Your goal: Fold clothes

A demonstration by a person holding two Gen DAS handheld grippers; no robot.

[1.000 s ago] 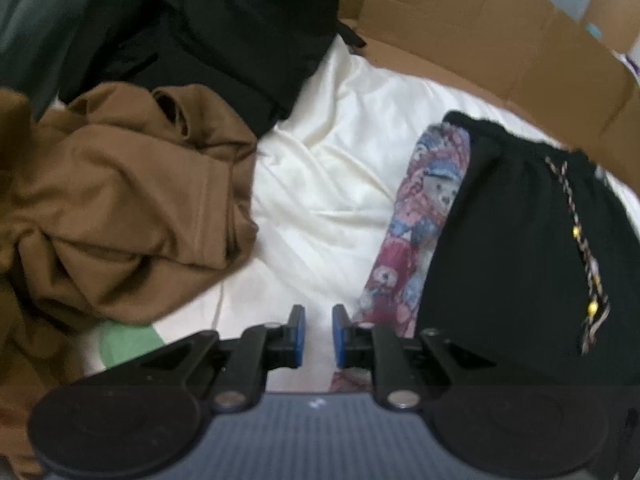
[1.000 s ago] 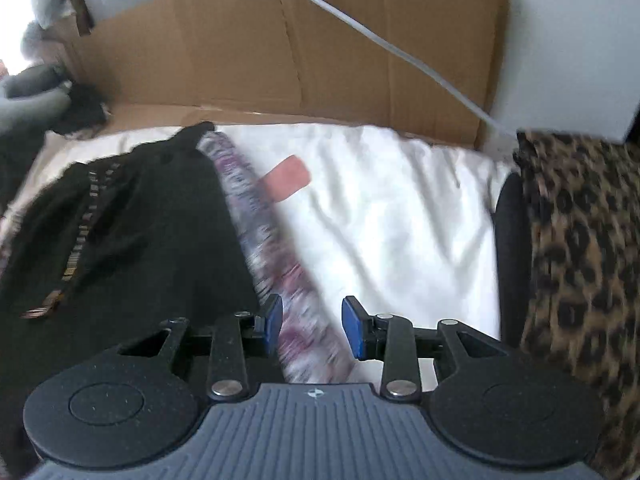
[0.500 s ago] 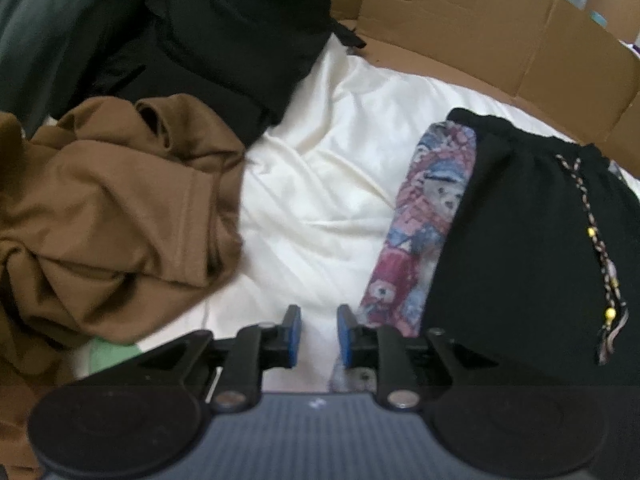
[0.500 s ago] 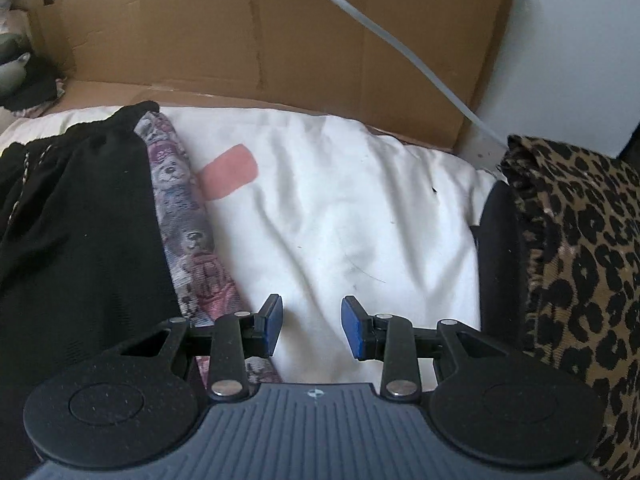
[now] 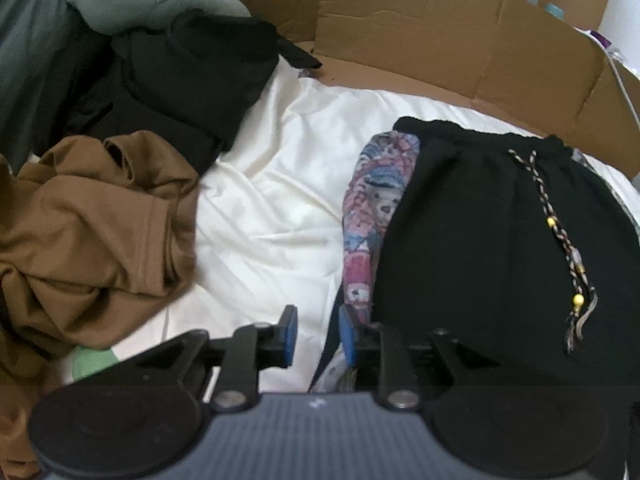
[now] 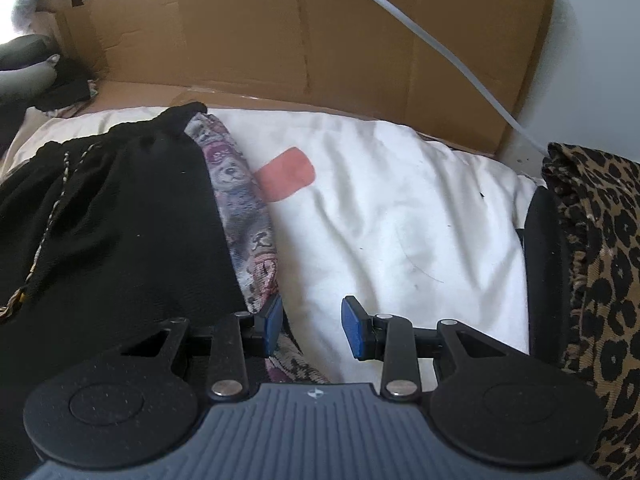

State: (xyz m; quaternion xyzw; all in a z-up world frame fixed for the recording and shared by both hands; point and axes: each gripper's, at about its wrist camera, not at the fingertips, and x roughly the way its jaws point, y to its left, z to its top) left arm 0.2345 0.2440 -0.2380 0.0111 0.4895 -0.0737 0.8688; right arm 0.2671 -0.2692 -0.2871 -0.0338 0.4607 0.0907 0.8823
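Brown garment [image 5: 92, 236]: crumpled heap, far to the left of the left jaws, on the white sheet [image 5: 276, 208].
Dark clothes pile [image 5: 188, 80]: ahead and to the left of the left jaws, behind the brown garment, against the cardboard wall [image 5: 440, 36].
Left gripper [image 5: 318, 336]: jaws a little apart, holding nothing; bare sheet shows between them, and the right jaw is at the lower edge of the patterned cloth.
Patterned cloth [image 5: 376, 216]: bear-print strip, ahead and a little right of the left jaws, lying under the black garment's left edge.
Black garment [image 5: 488, 248]: flat on the sheet, to the right of the left jaws; elastic waistband at the far end, braided drawstring [image 5: 560, 240] with yellow beads lying on top.
Right gripper [image 6: 312, 330]: jaws wide apart, empty, over the sheet; the left jaw is just beside the bear-print strip on the garment's right edge.
Pink patch [image 6: 286, 174]: on the sheet, ahead of the right jaws.
Leopard-print fabric [image 6: 600, 248]: far right of the right jaws.
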